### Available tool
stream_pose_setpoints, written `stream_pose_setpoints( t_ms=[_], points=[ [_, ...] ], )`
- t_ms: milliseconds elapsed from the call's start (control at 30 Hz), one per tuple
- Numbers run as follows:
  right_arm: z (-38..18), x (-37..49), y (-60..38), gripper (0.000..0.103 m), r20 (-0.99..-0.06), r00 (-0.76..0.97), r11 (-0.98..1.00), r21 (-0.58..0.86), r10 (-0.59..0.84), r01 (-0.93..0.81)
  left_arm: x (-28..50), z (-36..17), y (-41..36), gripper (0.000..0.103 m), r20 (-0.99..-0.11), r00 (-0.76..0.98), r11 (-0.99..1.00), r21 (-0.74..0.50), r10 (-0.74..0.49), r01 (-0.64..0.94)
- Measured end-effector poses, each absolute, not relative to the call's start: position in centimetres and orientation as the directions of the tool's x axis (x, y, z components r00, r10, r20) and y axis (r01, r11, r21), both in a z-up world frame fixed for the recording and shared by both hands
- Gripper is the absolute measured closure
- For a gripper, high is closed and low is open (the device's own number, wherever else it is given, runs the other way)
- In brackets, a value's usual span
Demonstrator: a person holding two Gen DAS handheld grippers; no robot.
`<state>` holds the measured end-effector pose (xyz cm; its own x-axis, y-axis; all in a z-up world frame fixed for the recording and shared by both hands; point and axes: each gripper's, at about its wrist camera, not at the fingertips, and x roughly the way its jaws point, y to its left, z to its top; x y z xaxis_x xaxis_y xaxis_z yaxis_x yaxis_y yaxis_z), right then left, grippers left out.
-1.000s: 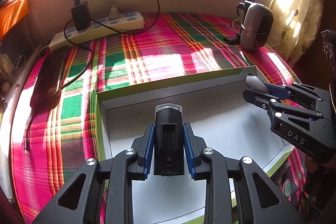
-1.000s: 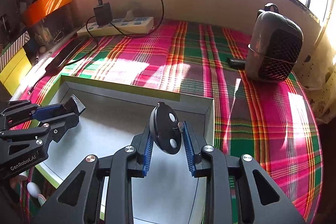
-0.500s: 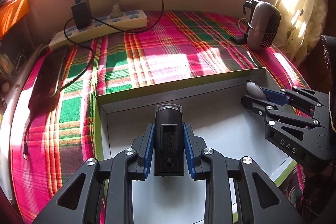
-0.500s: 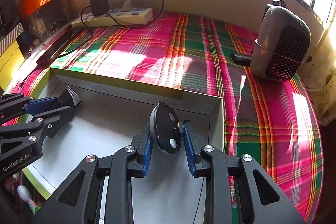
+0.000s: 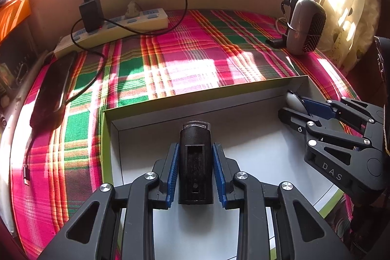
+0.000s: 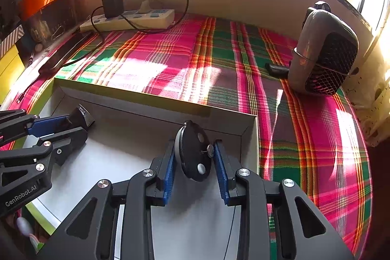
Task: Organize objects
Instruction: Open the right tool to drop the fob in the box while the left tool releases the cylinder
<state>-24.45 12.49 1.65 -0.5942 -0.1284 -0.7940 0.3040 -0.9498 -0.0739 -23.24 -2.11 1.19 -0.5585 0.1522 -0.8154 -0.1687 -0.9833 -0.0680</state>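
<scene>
Over the shallow white box (image 5: 151,111) on the plaid cloth (image 5: 170,65), the left gripper (image 5: 195,174) gripped a black rectangular device (image 5: 195,162) between its blue fingers (image 5: 171,174), pads pressed to both its sides. At the box's far right corner, the right gripper (image 6: 195,162) had just been widening; a black oval disc (image 6: 193,152) sat between its fingers (image 6: 168,169), the right pad apart from the body. A power strip (image 6: 126,20) and a small fan (image 6: 321,52) stood near the wall.

power strip (image 5: 117,28) by wall | heater (image 6: 324,52) on plaid cloth (image 5: 195,60)
</scene>
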Motion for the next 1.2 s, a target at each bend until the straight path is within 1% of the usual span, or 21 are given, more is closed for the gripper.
stream_pose_setpoints(
  t_ms=[167, 333, 467, 567, 867, 1033, 1200],
  points=[
    [1.6, -24.4, 12.3, 0.065, -0.794, -0.592, -0.950, -0.064, -0.137, 0.305, -23.2, 1.2, -2.0, 0.078, -0.815, -0.558, -0.984, -0.071, 0.153, -0.166],
    [1.8, -24.3, 12.5, 0.064, -0.789, -0.597, -0.954, -0.052, -0.142, 0.295, -23.2, 1.3, -2.2, 0.078, -0.813, -0.560, -0.983, -0.075, 0.156, -0.165],
    [2.3, -24.2, 12.5, 0.051, -0.781, -0.605, -0.954, -0.042, -0.154, 0.296, -23.1, 1.5, -2.3, 0.074, -0.807, -0.568, -0.983, -0.085, 0.164, -0.163],
    [2.3, -24.1, 12.6, 0.050, -0.781, -0.606, -0.957, -0.042, -0.148, 0.288, -23.0, 1.7, -2.4, 0.072, -0.804, -0.572, -0.984, -0.089, 0.164, -0.157],
    [3.3, -22.5, 13.2, 0.050, -0.760, -0.628, -0.960, -0.017, -0.169, 0.279, -21.0, 3.4, -2.6, 0.071, -0.772, -0.605, -0.978, -0.106, 0.196, -0.180],
    [4.4, -20.6, 13.7, 0.050, -0.738, -0.649, -0.961, -0.005, -0.184, 0.278, -19.4, 4.0, -3.1, 0.071, -0.760, -0.621, -0.979, -0.105, 0.194, -0.177],
    [5.0, -18.1, 14.5, 0.050, -0.725, -0.661, -0.963, 0.010, -0.193, 0.270, -16.9, 5.2, -4.0, 0.071, -0.725, -0.658, -0.977, -0.115, 0.205, -0.178]
  ],
)
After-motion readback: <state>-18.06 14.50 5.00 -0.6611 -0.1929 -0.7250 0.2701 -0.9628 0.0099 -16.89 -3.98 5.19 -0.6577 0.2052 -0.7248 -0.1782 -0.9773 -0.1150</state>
